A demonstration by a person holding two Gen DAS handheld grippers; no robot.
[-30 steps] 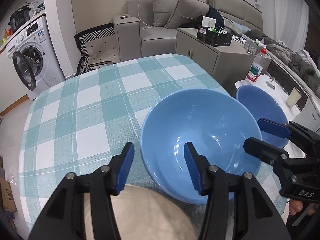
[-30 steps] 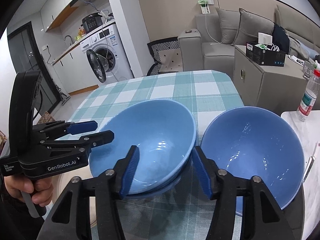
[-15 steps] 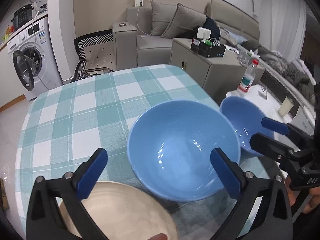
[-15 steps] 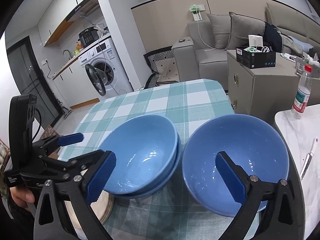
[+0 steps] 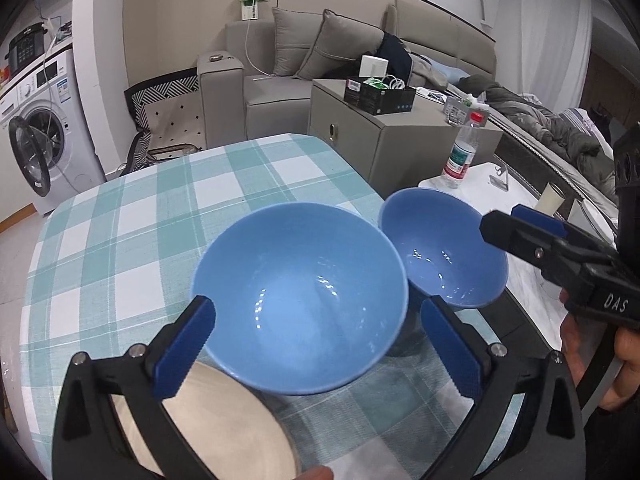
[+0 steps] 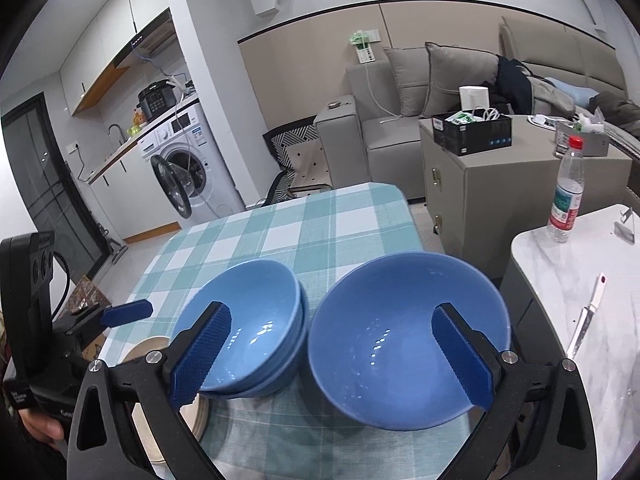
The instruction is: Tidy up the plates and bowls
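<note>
Both jaws wide, holding nothing: left gripper (image 5: 318,344), right gripper (image 6: 334,356). Risk: single blue bowl (image 6: 408,340) overhangs tablecloth edge (image 6: 408,216); nudge tips it off. Stacked blue bowls (image 6: 244,328) could slide.

Both tools share one build. The left gripper (image 5: 318,354) has a glossy black frame and two blue pads (image 5: 184,350) with ribbed faces; behind each pad sit silver screws (image 5: 137,350). The right gripper (image 6: 334,354) matches; white "DAS" lettering (image 5: 616,303) marks its body.
</note>
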